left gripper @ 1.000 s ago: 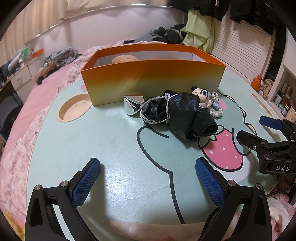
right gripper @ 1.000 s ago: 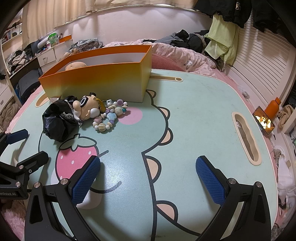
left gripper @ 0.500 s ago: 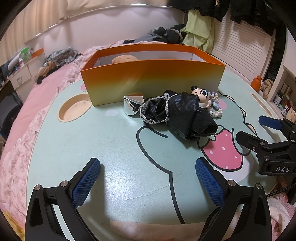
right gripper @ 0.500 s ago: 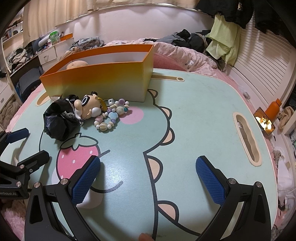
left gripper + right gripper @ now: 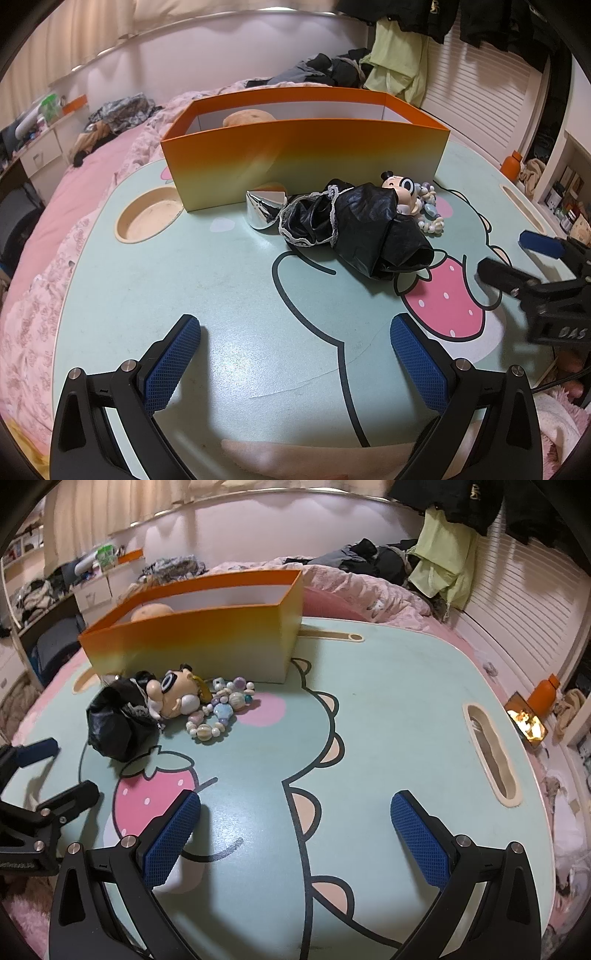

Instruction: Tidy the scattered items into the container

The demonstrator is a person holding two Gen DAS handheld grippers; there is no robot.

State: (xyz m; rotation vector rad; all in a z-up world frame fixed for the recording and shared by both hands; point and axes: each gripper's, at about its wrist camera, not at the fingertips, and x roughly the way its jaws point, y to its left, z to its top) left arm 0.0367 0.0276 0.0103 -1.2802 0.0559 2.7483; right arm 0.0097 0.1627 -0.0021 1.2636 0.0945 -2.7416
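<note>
Crumpled black plastic bag with lace trim [image 5: 354, 225] on mint cartoon-print counter [image 5: 221, 295], just before orange cardboard box [image 5: 303, 155]. Ahead and slightly right of left claw [image 5: 295, 354], long axis slanting right. Nearer left. Left claw spread, empty; right claw [image 5: 295, 834] likewise. "DAS" legible on right claw body.

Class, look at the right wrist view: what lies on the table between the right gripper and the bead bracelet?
Only bare table with printed cartoon art lies between the right gripper and the bead bracelet; no object sits there.
</note>
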